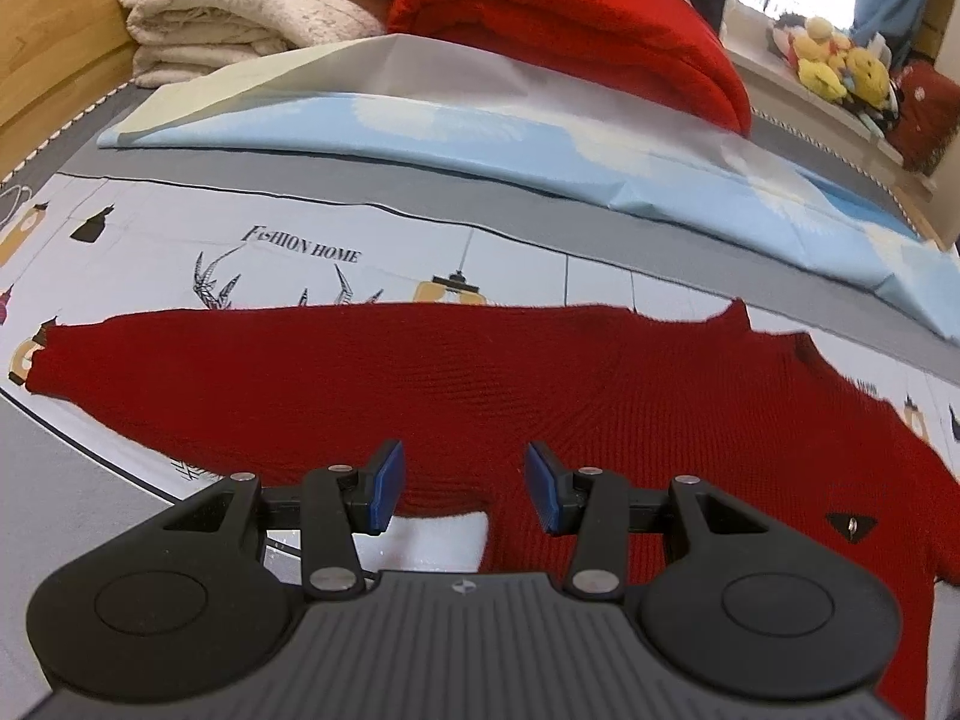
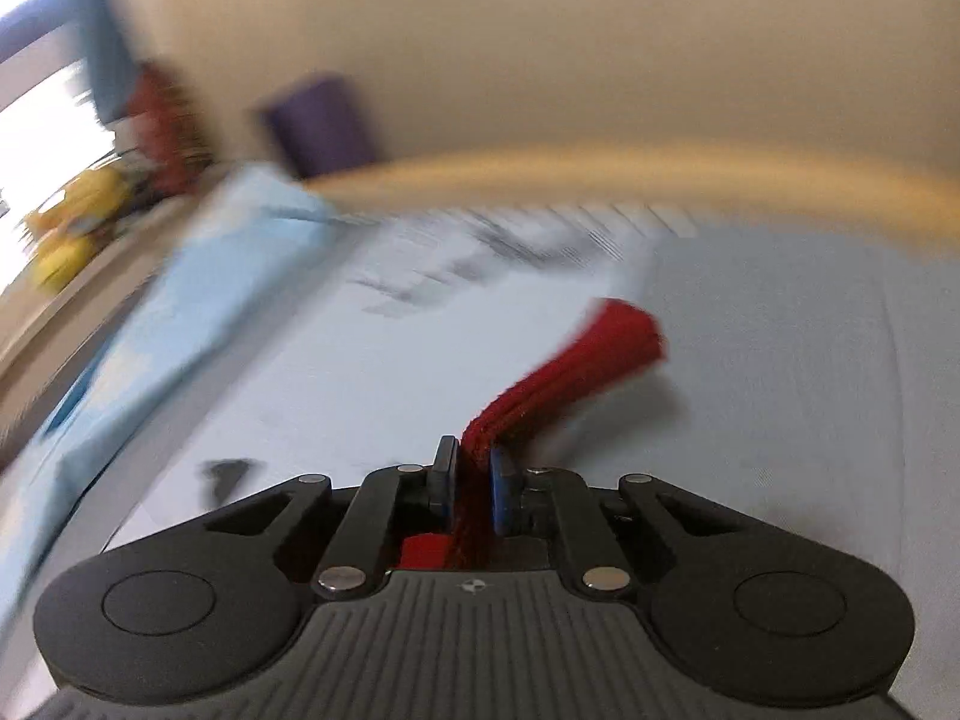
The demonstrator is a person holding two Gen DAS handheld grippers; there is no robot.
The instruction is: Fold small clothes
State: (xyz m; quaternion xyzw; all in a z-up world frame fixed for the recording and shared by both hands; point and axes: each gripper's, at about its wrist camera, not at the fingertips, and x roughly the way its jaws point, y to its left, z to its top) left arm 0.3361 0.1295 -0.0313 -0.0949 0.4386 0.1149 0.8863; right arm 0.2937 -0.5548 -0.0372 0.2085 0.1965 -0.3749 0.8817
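Observation:
A small dark red knit sweater (image 1: 480, 384) lies flat on the printed bed sheet (image 1: 300, 240), one sleeve stretched to the left. My left gripper (image 1: 465, 483) is open, its blue pads over the sweater near the armpit gap, holding nothing. In the right wrist view, which is motion-blurred, my right gripper (image 2: 474, 477) is shut on a bunched part of the red sweater (image 2: 570, 360), whose free end sticks out ahead and to the right above the sheet (image 2: 750, 390).
A folded light blue sheet (image 1: 480, 138) lies behind the sweater; it also shows in the right wrist view (image 2: 180, 288). Behind it are a red blanket (image 1: 570, 18) and cream blankets (image 1: 240, 6). Yellow plush toys (image 1: 840, 66) sit on a ledge at the right. A wooden bed frame (image 2: 600, 171) edges the mattress.

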